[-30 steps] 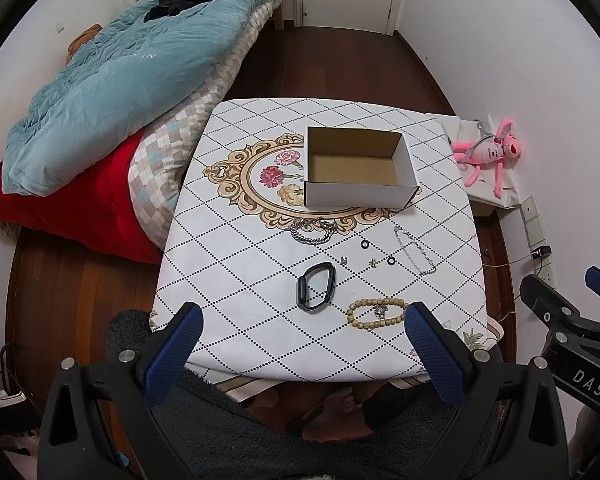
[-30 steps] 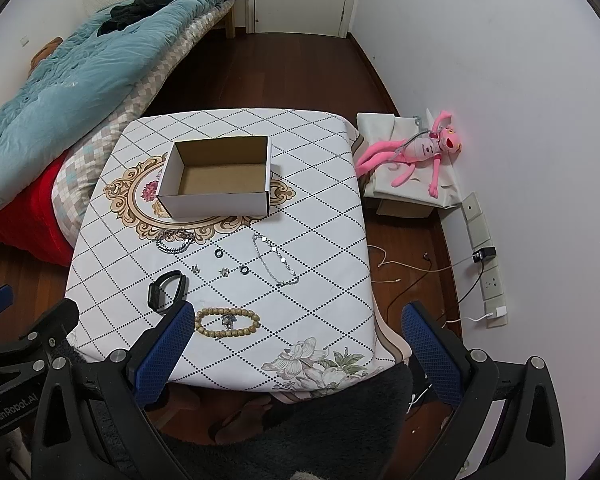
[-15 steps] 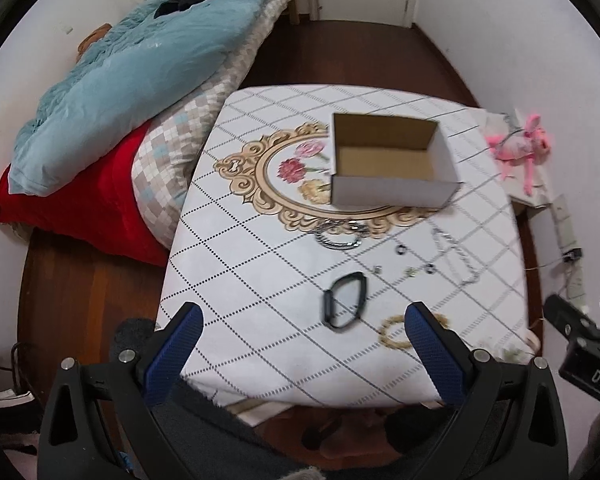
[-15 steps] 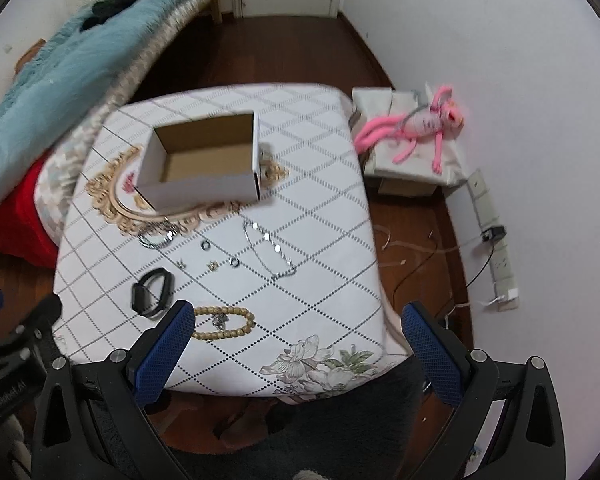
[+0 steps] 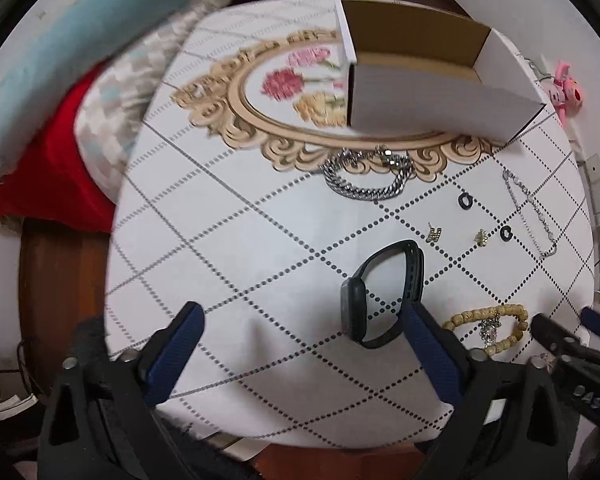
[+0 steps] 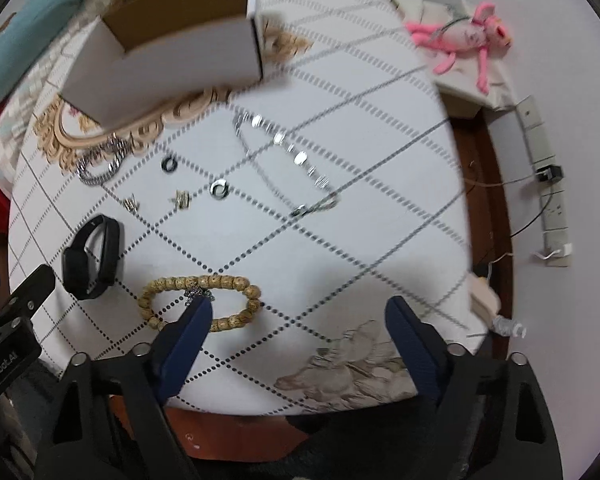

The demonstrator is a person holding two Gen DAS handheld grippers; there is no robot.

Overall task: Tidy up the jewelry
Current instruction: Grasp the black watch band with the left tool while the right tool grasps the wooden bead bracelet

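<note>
White diamond-patterned cloth covers the desk (image 5: 228, 240), now much closer than a second ago. Both tongs, left (image 5: 300, 356) and right (image 6: 300, 344), have dropped in spread wide and empty; the watch (image 5: 380, 292), bead bracelet (image 6: 198, 298) and chains lie loose before the empty box (image 5: 432, 108), so picking is about to start.

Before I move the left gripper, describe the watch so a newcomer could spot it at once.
Start at the open cardboard box on the table and come toward the near edge, past the silver chain bracelet. The watch lies there, left of the wooden bead bracelet. It is the only all-black piece with a flat rectangular face on a closed strap loop.
</note>
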